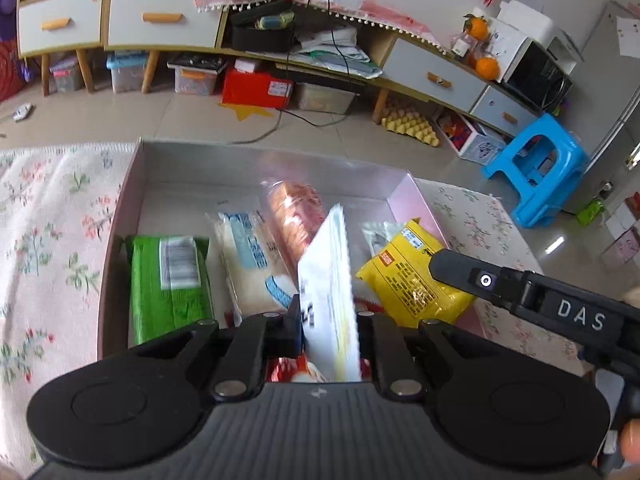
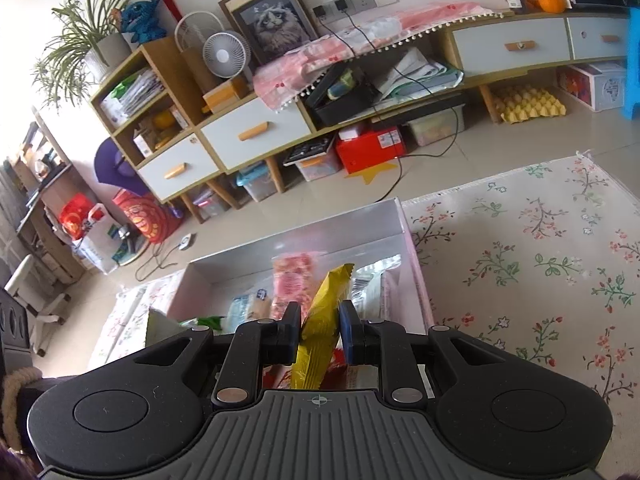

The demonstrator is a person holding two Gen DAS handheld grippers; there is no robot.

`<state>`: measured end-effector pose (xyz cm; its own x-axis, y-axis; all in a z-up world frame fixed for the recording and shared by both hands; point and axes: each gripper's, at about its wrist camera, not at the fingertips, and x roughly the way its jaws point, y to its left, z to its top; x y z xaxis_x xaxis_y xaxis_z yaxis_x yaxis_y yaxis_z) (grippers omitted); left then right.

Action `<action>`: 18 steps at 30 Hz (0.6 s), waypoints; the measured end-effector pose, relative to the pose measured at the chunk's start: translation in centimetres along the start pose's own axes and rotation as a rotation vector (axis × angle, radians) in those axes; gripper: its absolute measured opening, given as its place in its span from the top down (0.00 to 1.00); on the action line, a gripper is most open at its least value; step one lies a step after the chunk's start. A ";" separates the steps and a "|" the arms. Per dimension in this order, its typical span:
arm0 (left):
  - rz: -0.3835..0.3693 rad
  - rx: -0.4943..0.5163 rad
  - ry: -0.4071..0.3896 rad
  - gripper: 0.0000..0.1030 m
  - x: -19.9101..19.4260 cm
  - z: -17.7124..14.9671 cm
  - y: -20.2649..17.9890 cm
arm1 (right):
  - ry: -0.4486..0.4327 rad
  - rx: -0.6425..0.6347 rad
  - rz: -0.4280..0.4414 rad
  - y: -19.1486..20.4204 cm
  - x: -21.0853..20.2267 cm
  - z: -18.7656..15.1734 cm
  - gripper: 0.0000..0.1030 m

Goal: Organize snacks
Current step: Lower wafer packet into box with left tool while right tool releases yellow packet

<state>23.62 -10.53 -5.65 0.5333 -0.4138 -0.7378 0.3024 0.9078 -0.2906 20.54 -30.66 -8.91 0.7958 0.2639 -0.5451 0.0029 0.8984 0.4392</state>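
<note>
A pink-sided box (image 1: 420, 204) sits on a floral cloth and holds a green packet (image 1: 170, 284), a white-and-blue packet (image 1: 252, 256) and a reddish packet (image 1: 296, 216). My left gripper (image 1: 330, 320) is shut on a white packet (image 1: 328, 280), held upright over the box. My right gripper (image 2: 320, 332) is shut on a yellow packet (image 2: 320, 320) over the box's right side (image 2: 412, 264). The yellow packet (image 1: 412, 276) and one right finger (image 1: 460, 270) also show in the left wrist view.
The floral cloth (image 2: 540, 264) spreads around the box. Beyond it are a tiled floor, a low cabinet with drawers (image 1: 160, 20), storage bins, a red box (image 1: 256, 88), cables and a blue stool (image 1: 536, 168).
</note>
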 end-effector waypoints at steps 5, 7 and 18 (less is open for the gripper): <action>0.035 0.016 -0.017 0.88 0.6 0.9 -0.2 | -0.031 -0.002 -0.010 0.1 1.2 0.4 0.80; 0.038 0.008 -0.023 0.75 0.5 1.1 0.0 | -0.029 0.008 0.005 0.1 1.6 0.8 0.78; 0.052 -0.049 -0.099 0.60 -2.5 1.3 1.4 | -0.008 0.084 0.049 -1.5 -0.4 -0.3 0.77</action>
<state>23.76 -8.35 -3.42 0.6231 -0.3685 -0.6899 0.2342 0.9295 -0.2849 20.09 -32.02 -9.56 0.8012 0.3031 -0.5159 0.0146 0.8520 0.5233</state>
